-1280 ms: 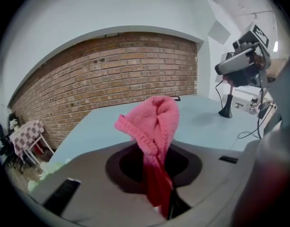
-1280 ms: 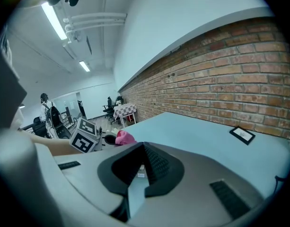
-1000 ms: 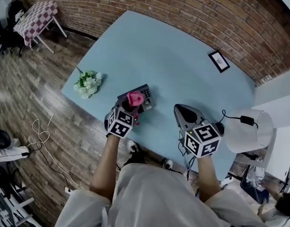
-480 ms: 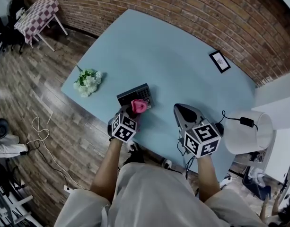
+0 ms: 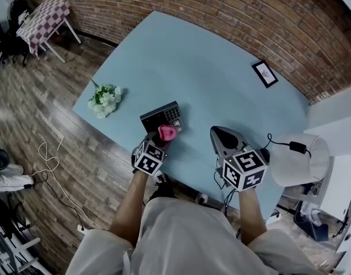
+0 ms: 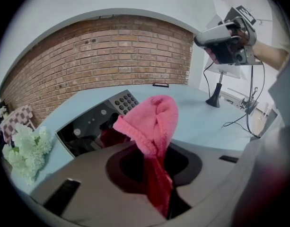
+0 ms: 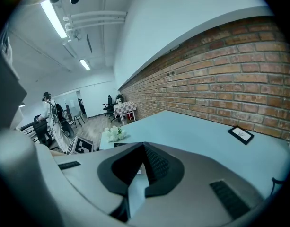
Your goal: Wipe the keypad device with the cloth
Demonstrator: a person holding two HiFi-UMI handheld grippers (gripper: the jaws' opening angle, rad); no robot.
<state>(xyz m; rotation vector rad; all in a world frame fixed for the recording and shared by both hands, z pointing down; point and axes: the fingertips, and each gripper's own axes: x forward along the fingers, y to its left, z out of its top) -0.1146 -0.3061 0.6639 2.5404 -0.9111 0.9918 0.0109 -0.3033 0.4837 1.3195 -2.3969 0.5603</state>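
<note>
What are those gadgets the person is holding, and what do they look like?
The left gripper and right gripper are grey, tapered plastic shells with dark padded jaws. Each carries a white cube printed with black square markers at its back end. The person's forearms are bare, and they wear pale clothes.

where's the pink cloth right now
In the head view, the pink cloth is pinched in the left hand-held gripper, at the near edge of the keypad device.
</note>
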